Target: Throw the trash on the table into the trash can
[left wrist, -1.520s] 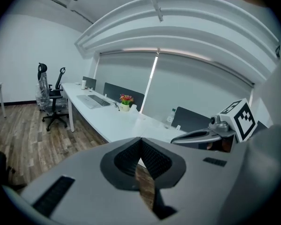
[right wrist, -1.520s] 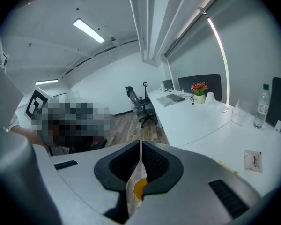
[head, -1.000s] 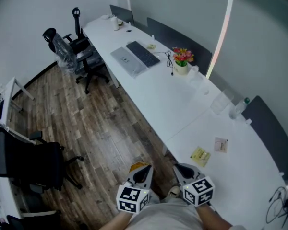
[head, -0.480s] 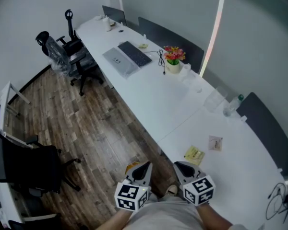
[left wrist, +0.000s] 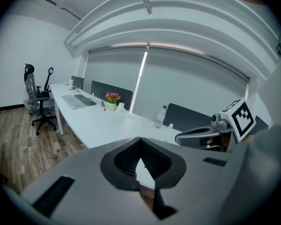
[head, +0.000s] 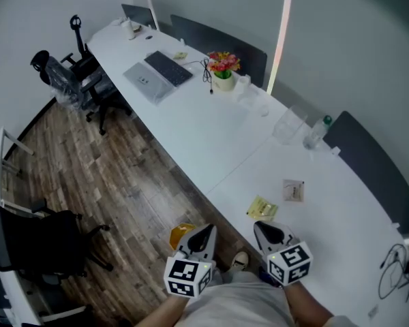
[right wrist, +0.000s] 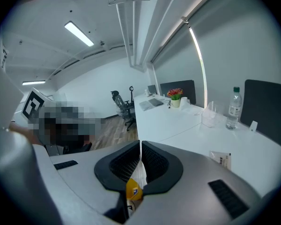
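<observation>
My right gripper [head: 266,230] hangs just off the white table's [head: 211,135] near edge. It is shut on a thin white and yellow wrapper [right wrist: 134,182], which shows only in the right gripper view. A yellow wrapper [head: 262,208] lies on the table just ahead of it, and a small pale packet [head: 294,190] lies a little further in. The left gripper [head: 203,234] is over the floor beside the table, jaws shut with nothing between them. An orange-yellow thing [head: 179,236] on the floor is half hidden under it; I cannot tell what it is.
Further along the table stand a water bottle [head: 315,133], a clear container [head: 288,125], a flower pot [head: 222,70] and a laptop with keyboard [head: 157,73]. Office chairs [head: 75,80] stand at the far end, and a black chair [head: 34,237] stands at the left.
Both grippers have travelled level along the table's edge and the head view has swung with them. The yellow wrapper and packet now lie closer to the right gripper. The jaws look the same.
</observation>
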Demonstrator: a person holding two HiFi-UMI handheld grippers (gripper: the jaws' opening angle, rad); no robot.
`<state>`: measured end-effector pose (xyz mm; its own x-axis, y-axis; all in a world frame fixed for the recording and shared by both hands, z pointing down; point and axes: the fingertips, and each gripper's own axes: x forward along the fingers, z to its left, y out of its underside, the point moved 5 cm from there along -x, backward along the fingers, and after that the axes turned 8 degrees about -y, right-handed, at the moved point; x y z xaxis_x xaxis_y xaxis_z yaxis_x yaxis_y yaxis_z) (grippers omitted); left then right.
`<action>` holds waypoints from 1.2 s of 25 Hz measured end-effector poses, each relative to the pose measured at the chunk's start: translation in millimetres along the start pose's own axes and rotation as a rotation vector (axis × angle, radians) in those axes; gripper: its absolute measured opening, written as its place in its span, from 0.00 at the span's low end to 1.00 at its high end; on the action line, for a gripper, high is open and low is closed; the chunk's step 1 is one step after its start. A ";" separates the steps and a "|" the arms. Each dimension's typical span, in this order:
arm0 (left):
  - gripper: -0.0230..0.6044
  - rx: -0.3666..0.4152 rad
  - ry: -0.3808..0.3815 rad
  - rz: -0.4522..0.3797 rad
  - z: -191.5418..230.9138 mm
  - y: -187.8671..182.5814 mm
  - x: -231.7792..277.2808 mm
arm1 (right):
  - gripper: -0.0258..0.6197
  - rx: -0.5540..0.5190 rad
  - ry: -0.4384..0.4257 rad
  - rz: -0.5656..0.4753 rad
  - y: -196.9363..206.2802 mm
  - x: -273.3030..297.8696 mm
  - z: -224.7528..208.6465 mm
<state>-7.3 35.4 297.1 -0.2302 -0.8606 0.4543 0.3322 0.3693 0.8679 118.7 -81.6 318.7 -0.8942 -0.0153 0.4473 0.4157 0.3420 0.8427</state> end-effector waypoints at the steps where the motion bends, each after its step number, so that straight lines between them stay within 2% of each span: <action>1: 0.04 0.006 0.004 0.006 -3.5 2.6 3.6 | 0.10 0.010 0.012 0.003 4.1 -3.8 -7.8; 5: 0.04 0.034 0.022 0.029 -18.1 12.3 17.4 | 0.10 0.045 0.058 0.022 22.4 -16.2 -35.3; 13: 0.04 0.030 0.045 0.049 -42.2 22.7 41.3 | 0.10 0.089 0.098 0.041 47.1 -23.1 -73.0; 18: 0.04 0.046 0.046 0.054 -49.4 26.2 42.9 | 0.10 0.112 0.113 0.045 56.0 -24.8 -84.7; 24: 0.04 0.078 0.101 0.099 -45.8 42.3 56.7 | 0.10 0.193 0.156 0.037 74.4 -17.4 -99.4; 30: 0.04 0.092 0.129 0.119 -39.9 48.5 72.4 | 0.19 0.265 0.174 0.086 105.1 1.5 -112.1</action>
<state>28.6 -23.1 364.0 -0.0735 -0.8444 0.5307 0.2636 0.4967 0.8269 179.7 -151.0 441.5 -0.8064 -0.1282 0.5773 0.4104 0.5815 0.7025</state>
